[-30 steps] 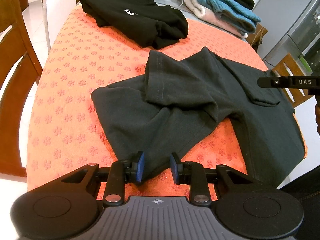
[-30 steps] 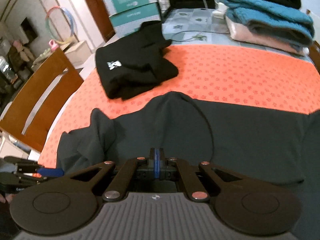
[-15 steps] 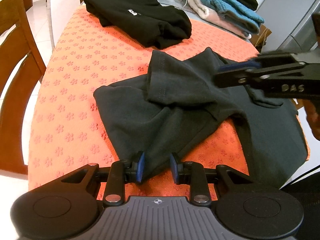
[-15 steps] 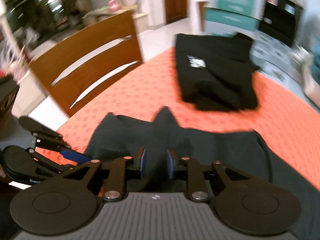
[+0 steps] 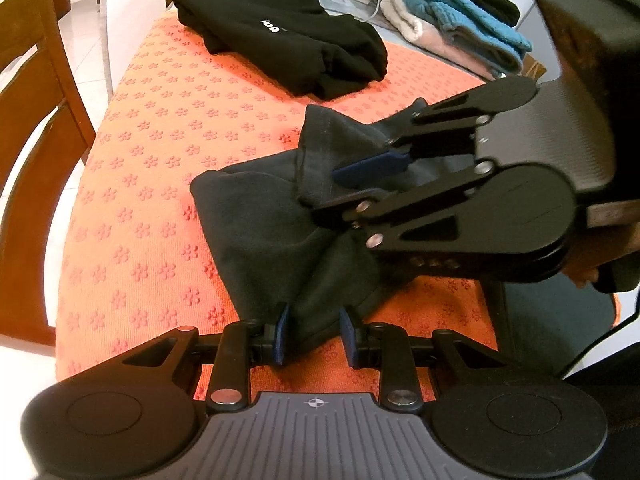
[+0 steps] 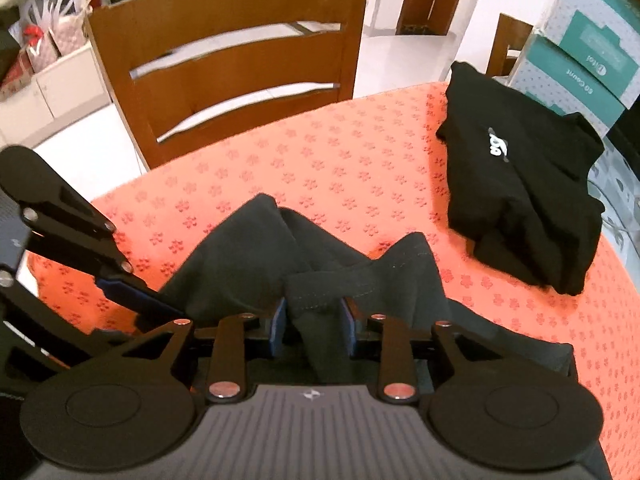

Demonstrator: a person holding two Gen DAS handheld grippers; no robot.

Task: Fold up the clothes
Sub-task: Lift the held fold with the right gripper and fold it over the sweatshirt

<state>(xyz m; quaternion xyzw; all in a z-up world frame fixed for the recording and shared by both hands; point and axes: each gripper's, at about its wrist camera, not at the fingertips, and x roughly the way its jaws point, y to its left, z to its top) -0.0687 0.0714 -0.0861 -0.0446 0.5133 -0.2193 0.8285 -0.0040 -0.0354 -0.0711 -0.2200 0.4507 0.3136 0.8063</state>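
The left tool [image 5: 311, 334] is spread wide, its blue pads either side of the near corner of a rumpled dark shirt [image 5: 264, 224]. The right tool [image 6: 312, 330], likewise released, straddles a stitched hem further in. The shirt lies on the orange-covered tabletop [image 5: 160, 152]. Farther off sit a folded black garment [image 5: 288, 32] and stacked towels [image 5: 452, 12]; a wooden chair [image 6: 236, 52] stands at the left.

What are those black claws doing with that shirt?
A person is folding clothes with a claw in each hand. The left claw is open around an edge of the dark shirt, which lies rumpled on the orange cloth. The right claw is open around a stitched hem. Neither has pinched the fabric yet. A black top already lies folded farther back.
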